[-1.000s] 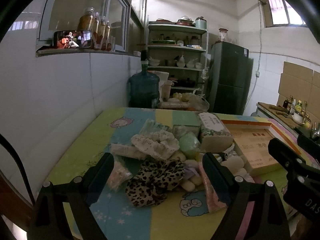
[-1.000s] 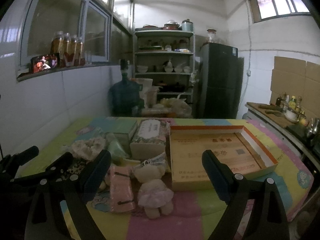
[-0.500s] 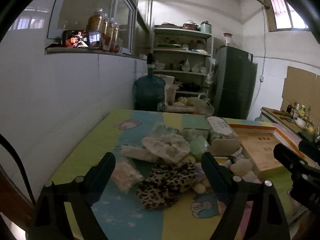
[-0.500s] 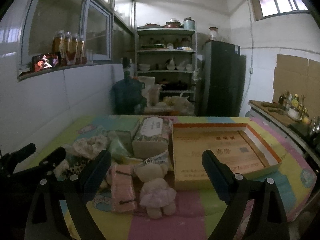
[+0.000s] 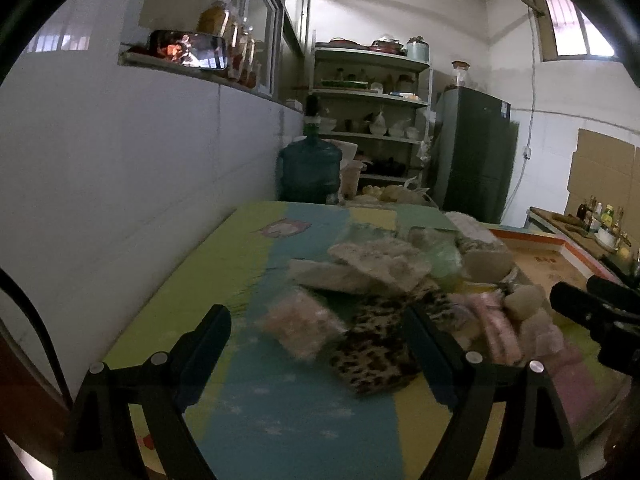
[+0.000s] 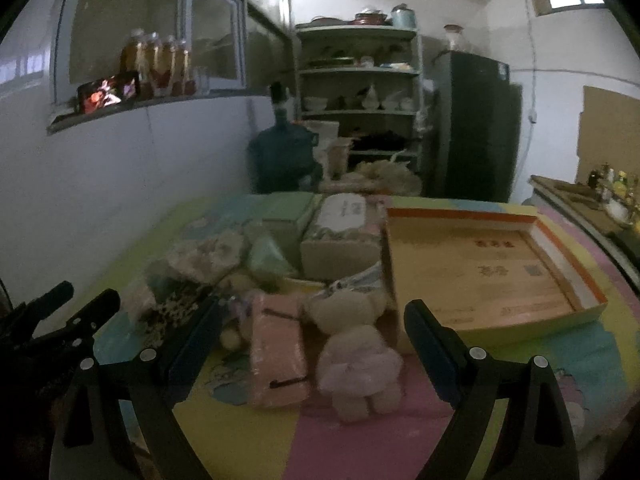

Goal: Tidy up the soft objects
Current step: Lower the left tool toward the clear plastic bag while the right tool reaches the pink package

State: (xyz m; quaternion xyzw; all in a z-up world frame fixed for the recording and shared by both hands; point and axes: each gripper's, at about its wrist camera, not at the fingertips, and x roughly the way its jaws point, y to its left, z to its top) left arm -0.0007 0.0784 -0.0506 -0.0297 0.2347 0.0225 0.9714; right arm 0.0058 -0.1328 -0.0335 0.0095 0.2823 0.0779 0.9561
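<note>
On the colourful mat, a heap of soft stuff is bunched up near the middle. Leftmost is a pink pouch, blurry, sitting right in front of the left gripper, whose fingers are spread wide with nothing between them. Just right of it lies a leopard-print cloth, crumpled, long axis running away from the camera, and behind both a pale lacy bundle is draped on top of the pile. Next comes a flat pink pack, lying lengthwise toward the back wall, touching a teddy in a pink skirt that's flat on its back, head pointing away, feet toward the camera. The right gripper hangs just before those two, also spread wide and empty. Tissue packs crowd in behind the bear, and to the right a shallow yellow box butts up against the pile.
</note>
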